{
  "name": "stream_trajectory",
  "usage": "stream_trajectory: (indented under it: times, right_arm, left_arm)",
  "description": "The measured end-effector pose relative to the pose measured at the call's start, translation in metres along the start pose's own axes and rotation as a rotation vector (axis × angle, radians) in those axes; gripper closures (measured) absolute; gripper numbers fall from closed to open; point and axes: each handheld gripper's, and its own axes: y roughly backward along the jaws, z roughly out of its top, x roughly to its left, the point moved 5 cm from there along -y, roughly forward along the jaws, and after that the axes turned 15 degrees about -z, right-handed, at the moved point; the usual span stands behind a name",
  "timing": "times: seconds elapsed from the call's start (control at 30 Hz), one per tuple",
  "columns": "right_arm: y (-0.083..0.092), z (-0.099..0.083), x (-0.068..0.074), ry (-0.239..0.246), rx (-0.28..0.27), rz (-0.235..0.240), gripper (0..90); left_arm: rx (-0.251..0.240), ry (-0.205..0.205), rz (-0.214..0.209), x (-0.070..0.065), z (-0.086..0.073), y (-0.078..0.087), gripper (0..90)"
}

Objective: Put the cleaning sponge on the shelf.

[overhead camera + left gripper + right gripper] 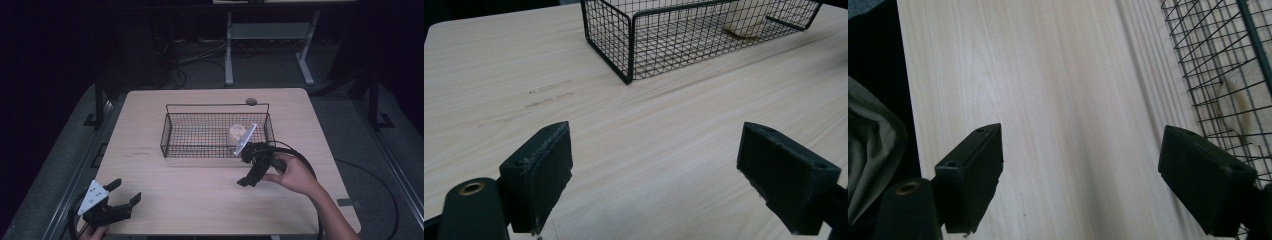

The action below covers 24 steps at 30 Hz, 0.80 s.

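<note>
A black wire basket [216,131] stands near the middle of the pale wooden table [200,195] and serves as the landmark here. Inside it, toward its right end, lies a pale round object [236,134] — seemingly a bread roll or a similar soft item, though its surface is too small to identify with confidence. In the left gripper view the same object [744,20] rests on the mesh floor at the far end of the basket [634,45].

The right claw [248,179] is held just in front of the basket's right front corner, tilted downward over the bare table, with its grey plate rising against the basket's front wall. The right gripper view shows both jaws spread wide with nothing between them, and the basket's mesh [1218,60] running along one edge of that view. The released, empty claw so close to the basket fits an object already deposited, with the claw kept low and clear of the wire rim.

The left claw [120,197] rests well away from the basket, at the near left corner of the table, pointing toward the basket. Its jaws also stand wide apart over bare wood, gripping nothing — a parked position that leaves the space in front of the basket free for the working hand [295,176].
</note>
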Motion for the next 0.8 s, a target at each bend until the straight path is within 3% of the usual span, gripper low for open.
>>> stream_trajectory:
  times: [0.8]
  right_arm:
    - [-0.006, -0.039, 0.014, -0.049, -0.006, 0.016, 17.6]
  left_arm:
    - [0.002, 0.002, 0.002, 0.000, 0.000, 0.000, 13.8]
